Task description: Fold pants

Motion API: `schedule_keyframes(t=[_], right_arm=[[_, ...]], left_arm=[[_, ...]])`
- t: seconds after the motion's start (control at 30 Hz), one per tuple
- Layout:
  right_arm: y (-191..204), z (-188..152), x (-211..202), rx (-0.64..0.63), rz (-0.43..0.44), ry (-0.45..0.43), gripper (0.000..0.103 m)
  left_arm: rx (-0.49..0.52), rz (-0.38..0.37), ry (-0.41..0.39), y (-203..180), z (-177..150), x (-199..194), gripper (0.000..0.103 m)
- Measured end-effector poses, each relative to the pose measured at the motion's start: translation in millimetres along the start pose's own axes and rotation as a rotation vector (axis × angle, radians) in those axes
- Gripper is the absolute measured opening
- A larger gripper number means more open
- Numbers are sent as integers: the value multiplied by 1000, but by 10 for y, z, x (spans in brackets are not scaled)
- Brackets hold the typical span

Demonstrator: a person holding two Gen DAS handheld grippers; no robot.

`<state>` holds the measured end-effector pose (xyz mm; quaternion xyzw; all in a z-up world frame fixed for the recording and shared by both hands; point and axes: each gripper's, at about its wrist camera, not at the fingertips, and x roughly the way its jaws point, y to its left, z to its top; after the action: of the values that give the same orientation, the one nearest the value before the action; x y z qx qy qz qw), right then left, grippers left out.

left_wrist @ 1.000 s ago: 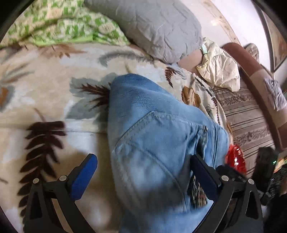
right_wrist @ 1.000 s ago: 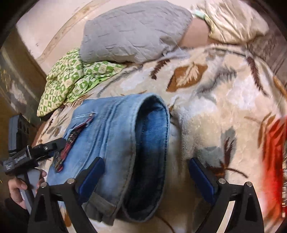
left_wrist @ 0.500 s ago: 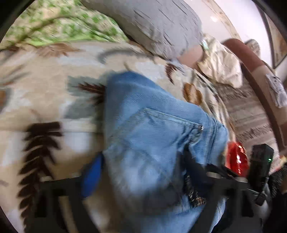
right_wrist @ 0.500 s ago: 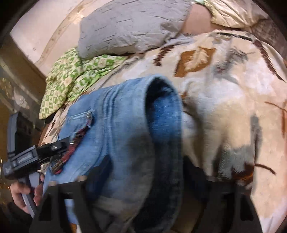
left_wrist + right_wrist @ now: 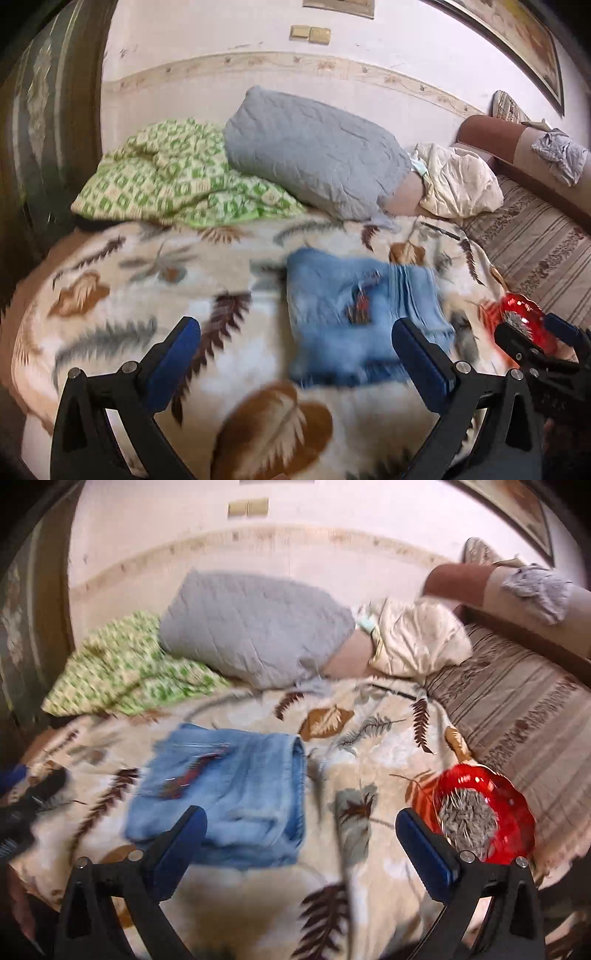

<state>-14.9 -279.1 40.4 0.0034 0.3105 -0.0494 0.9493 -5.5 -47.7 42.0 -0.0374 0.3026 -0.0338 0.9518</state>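
The light blue jeans [image 5: 354,314] lie folded into a compact rectangle on the leaf-patterned blanket [image 5: 122,306], back pocket with a dark patch facing up. They also show in the right wrist view [image 5: 229,794], folded edge to the right. My left gripper [image 5: 295,350] is open and empty, held back from and above the near edge of the jeans. My right gripper [image 5: 299,842] is open and empty, also pulled back, with the jeans ahead and to its left. The right gripper's body shows at the right edge of the left wrist view [image 5: 546,362].
A red bowl of seeds [image 5: 480,812] sits on the blanket right of the jeans. A grey pillow [image 5: 314,158], a green patterned cloth [image 5: 166,177] and a cream cloth [image 5: 458,181] lie at the back. A striped sofa seat [image 5: 524,709] is at the right.
Both grippers have lifted and drawn back from the jeans, which now lie free and folded on the blanket. The views widened to show the wall and pillows.
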Motion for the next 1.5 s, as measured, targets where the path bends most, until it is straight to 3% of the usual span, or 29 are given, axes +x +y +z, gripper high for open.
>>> schedule_keyframes(t=[0.13,0.33,0.57,1.5], right_arm=[[115,-151,-266,6,47,-8,103],[245,-180,-282,-20,57,22,103],[228,-219,-265,-15,43,42,103],[189,-274,-195,1,42,70,103]], left_arm=[[-27,17,41,75,-140,-87,103],[5,92,47,62,-144,-137,103],[53,91,68,-28,-189,-147,103],[60,78,93,-83,-199,-131,103]])
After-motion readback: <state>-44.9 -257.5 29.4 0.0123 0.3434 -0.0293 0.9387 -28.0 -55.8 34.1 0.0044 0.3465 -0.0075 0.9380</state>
